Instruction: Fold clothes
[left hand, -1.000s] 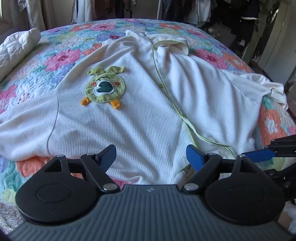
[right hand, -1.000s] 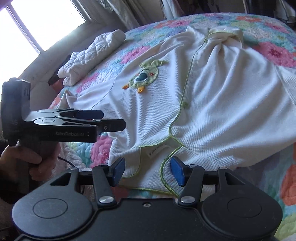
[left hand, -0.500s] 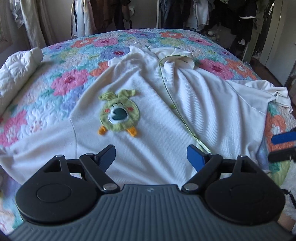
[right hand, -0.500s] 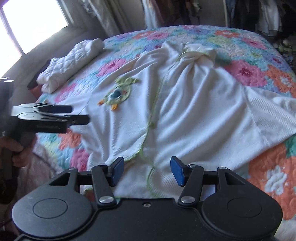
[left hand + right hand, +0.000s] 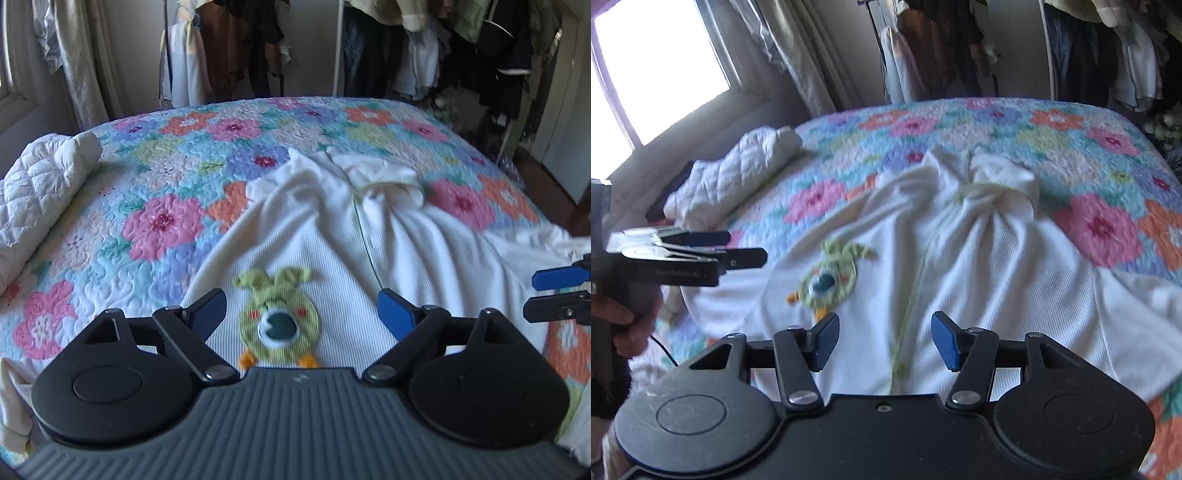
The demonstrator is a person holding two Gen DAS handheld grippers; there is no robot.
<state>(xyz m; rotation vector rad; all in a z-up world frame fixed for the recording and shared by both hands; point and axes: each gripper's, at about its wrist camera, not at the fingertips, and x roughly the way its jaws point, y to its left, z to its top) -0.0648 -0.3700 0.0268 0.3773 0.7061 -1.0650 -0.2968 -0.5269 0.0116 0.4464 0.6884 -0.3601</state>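
Note:
A cream waffle-knit garment with thin green trim lies spread on the bed, its collar bunched at the far end. A green animal patch sits on its left front. My left gripper hovers above the patch, its jaws opening with nothing between them. In the right wrist view the garment and patch lie below my right gripper, which stands open and empty over the green front edge. The left gripper shows there at the left, held in a hand. The right gripper pokes in at the left view's right edge.
A floral quilt covers the bed. A white quilted bundle lies along the bed's left side. Hanging clothes on a rack stand behind the bed, with curtains and a bright window at the left.
Both grippers have risen and drawn back from the garment's near hem. The garment now sits lower in both views, with more of the room showing. The left jaws stand a little wider.

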